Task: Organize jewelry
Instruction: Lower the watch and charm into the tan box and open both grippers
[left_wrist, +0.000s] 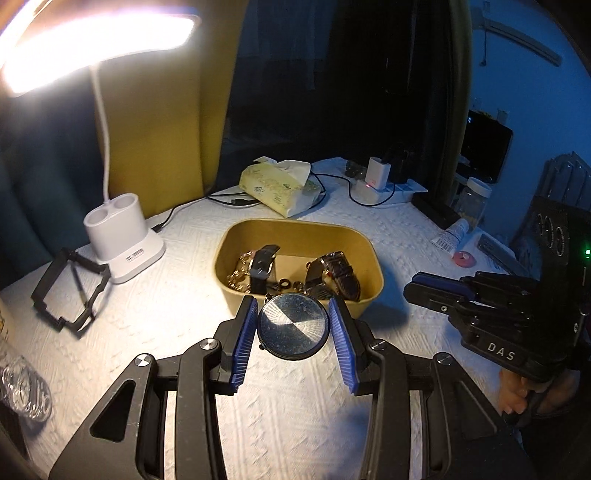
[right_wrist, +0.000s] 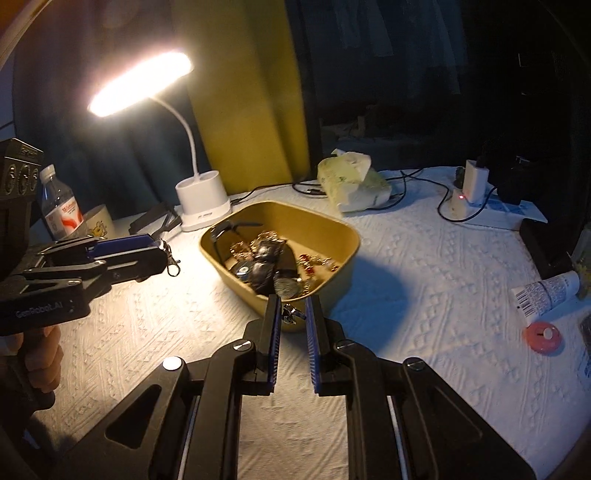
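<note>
Most of the jewelry already sits in the yellow bin (left_wrist: 364, 254): watches, chains, rings. The left gripper (left_wrist: 293, 325) pinches a round pocket watch (left_wrist: 293, 325) by its edges, just short of the bin's rim. The right gripper (right_wrist: 294, 317) nips a small trinket (right_wrist: 291, 314). Looks nearly done, just these two drops left.

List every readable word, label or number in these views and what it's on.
"DAS": black right gripper body.
"GenRobot.AI": black left gripper body.
Red-labelled clear plastic water bottle: print blurred.
White barcoded tube: digits too small.
White desk lamp base sticker: unreadable.
</note>
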